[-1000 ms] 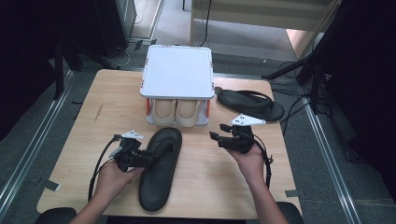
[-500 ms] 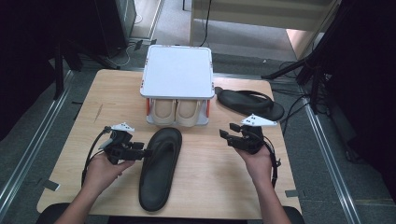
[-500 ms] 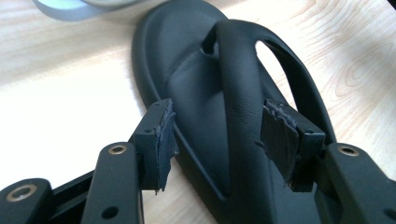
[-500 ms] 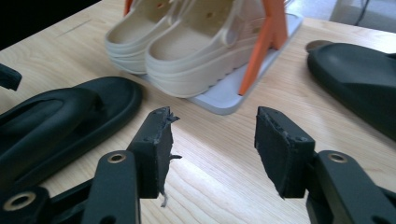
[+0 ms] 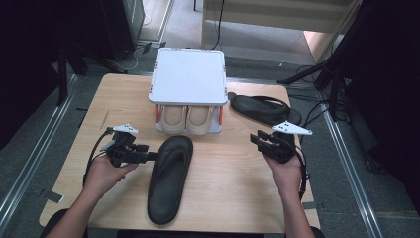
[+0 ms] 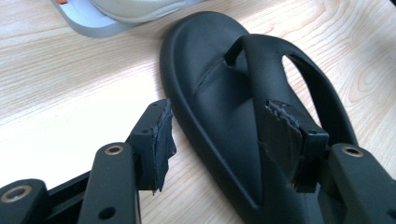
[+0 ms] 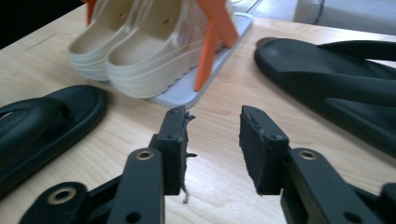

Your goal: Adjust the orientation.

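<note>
left tongs [image 5: 148, 156]: let go of the black flip-flop [image 5: 169, 178], jaws opened, drawn back to its left edge
right tongs [image 5: 258, 140]: shifted right, away from the shoe rack [image 5: 188, 79], jaws closing on nothing

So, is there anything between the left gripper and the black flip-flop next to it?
Nothing visible. The left gripper is open right beside the black flip-flop, with only bare table around them.
</note>
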A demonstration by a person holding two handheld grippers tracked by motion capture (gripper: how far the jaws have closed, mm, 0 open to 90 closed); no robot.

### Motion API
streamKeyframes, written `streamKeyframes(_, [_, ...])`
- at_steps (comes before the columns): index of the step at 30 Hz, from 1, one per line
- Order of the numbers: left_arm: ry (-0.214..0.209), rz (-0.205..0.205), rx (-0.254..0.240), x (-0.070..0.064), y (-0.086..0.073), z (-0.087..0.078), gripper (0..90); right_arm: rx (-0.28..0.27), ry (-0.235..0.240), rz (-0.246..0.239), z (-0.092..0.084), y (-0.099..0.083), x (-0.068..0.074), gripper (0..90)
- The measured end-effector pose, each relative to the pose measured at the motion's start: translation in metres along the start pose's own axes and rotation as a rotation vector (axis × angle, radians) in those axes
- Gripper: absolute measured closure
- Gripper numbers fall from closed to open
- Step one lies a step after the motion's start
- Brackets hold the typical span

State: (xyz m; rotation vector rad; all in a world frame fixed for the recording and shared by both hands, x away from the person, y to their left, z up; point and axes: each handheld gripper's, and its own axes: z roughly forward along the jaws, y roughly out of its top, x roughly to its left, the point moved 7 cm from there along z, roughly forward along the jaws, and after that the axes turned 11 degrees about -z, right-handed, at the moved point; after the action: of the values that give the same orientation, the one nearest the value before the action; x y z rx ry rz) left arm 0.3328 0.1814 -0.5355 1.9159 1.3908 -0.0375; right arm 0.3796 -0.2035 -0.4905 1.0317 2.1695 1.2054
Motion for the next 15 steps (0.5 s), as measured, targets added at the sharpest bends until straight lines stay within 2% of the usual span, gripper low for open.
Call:
streamKeyframes(3, [-0.008,-0.009,-0.001,0.003,0.001,0.0,43.4,-0.009,-0.047,0.005,-0.003,-0.001,-0.012,69.9])
streamKeyframes(5, [-0.012,-0.017,-0.011,0.003,0.002,0.001,43.5,-0.013,-0.066,0.029,-0.004,-0.001,-0.021,71.6])
streamKeyframes(8, [-0.015,-0.008,-0.008,0.004,0.005,0.001,43.5,-0.001,-0.092,0.039,-0.003,-0.002,-0.032,74.0])
streamKeyframes(13, [-0.015,-0.005,-0.016,0.006,0.007,0.002,43.7,0.012,-0.115,0.046,0.002,-0.001,-0.047,82.4])
streamKeyframes(15, [-0.011,0.0,-0.012,0.007,0.007,0.001,43.7,0.021,-0.11,0.043,0.005,-0.002,-0.053,87.1])
